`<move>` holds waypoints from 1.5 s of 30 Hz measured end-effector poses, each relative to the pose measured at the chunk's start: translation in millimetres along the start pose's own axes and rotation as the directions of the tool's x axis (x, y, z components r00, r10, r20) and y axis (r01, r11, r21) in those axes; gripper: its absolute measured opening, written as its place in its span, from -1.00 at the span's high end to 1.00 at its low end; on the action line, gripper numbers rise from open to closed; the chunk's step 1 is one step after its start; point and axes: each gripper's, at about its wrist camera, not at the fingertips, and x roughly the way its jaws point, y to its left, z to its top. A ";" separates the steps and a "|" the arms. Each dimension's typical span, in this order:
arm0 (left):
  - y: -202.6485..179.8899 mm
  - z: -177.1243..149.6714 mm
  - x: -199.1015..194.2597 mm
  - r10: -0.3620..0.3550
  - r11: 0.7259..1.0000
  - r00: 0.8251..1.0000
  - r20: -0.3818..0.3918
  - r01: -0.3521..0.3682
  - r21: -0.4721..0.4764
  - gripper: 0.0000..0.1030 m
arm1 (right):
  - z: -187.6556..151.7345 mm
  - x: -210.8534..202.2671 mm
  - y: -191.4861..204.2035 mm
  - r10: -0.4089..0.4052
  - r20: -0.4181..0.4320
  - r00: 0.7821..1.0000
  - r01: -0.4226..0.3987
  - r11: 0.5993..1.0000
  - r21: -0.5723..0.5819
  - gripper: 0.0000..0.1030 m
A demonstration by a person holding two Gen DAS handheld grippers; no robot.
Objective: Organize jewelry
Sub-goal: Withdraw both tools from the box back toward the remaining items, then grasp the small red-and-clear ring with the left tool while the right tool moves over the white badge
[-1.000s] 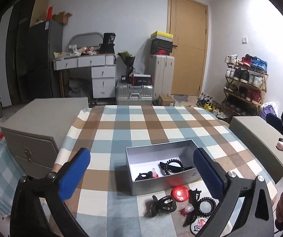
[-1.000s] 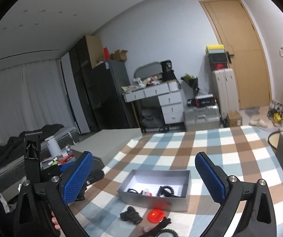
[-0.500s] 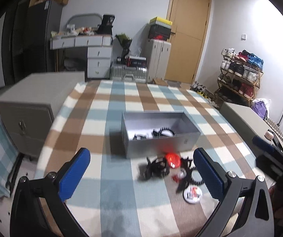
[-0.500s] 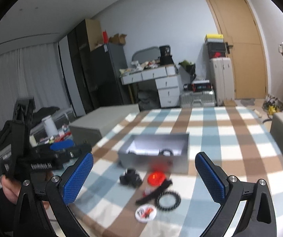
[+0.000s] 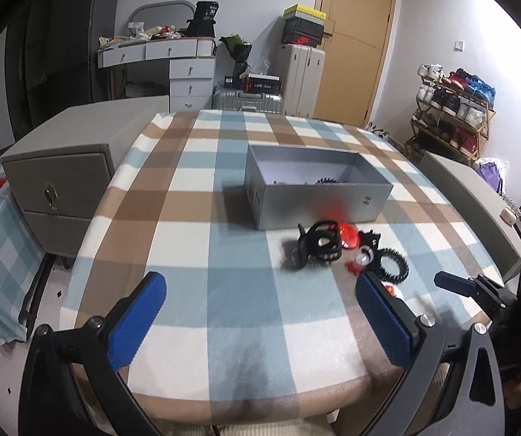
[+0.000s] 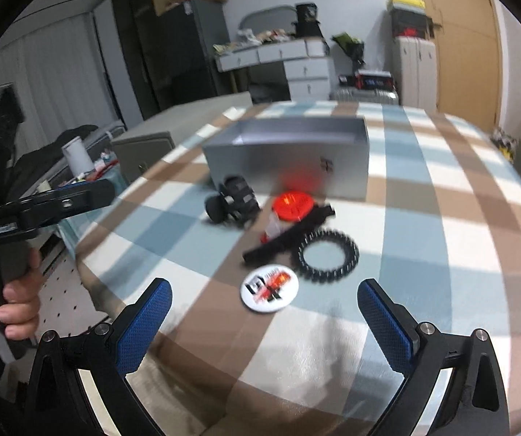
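Your left tongs and right tongs hanging spread apart and empty over the bench, jewelry pile lying blurred before the grey box, box contents mostly hiding behind its wall

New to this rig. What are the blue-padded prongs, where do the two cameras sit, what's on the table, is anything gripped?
No robot: a person holds a two-finger gripper in each hand, with a fisheye camera looking along the fingers. The prongs are those fingers. One view shows the left gripper, the other the right gripper; both are open and empty. On the checked tablecloth stands a grey box. Before it lie a black claw clip, a red disc, a black coil hair tie and a round badge.
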 end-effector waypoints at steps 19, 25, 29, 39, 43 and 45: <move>9.5 -6.8 6.8 0.012 1.000 0.999 -0.047 -0.013 -0.026 -0.97 | -2.1 29.0 21.5 -0.058 -0.072 0.996 0.050 0.994 -0.102 -0.51; 10.8 -6.7 8.0 0.014 0.999 0.998 -0.061 -0.016 -0.028 -0.97 | -3.0 34.5 29.6 -0.107 -0.066 0.992 0.095 0.982 -0.164 -0.19; 9.9 -6.9 6.0 0.015 1.000 0.998 -0.056 -0.016 -0.018 -0.97 | -1.8 35.3 28.7 -0.130 -0.059 0.990 0.118 0.978 -0.171 0.03; 7.0 -4.4 5.5 0.023 1.000 0.998 -0.059 -0.024 -0.009 -0.97 | -2.5 26.8 24.0 -0.128 -0.031 0.991 0.122 0.980 -0.160 0.19; 5.8 -3.6 6.8 0.025 1.000 0.998 -0.064 -0.025 -0.006 -0.97 | 0.6 13.2 17.1 -0.101 0.015 0.995 0.102 0.987 -0.127 0.19; 4.2 -2.4 8.1 0.024 1.000 0.997 -0.069 -0.024 -0.002 -0.97 | 1.5 8.5 13.0 -0.096 0.026 0.995 0.098 0.989 -0.113 0.19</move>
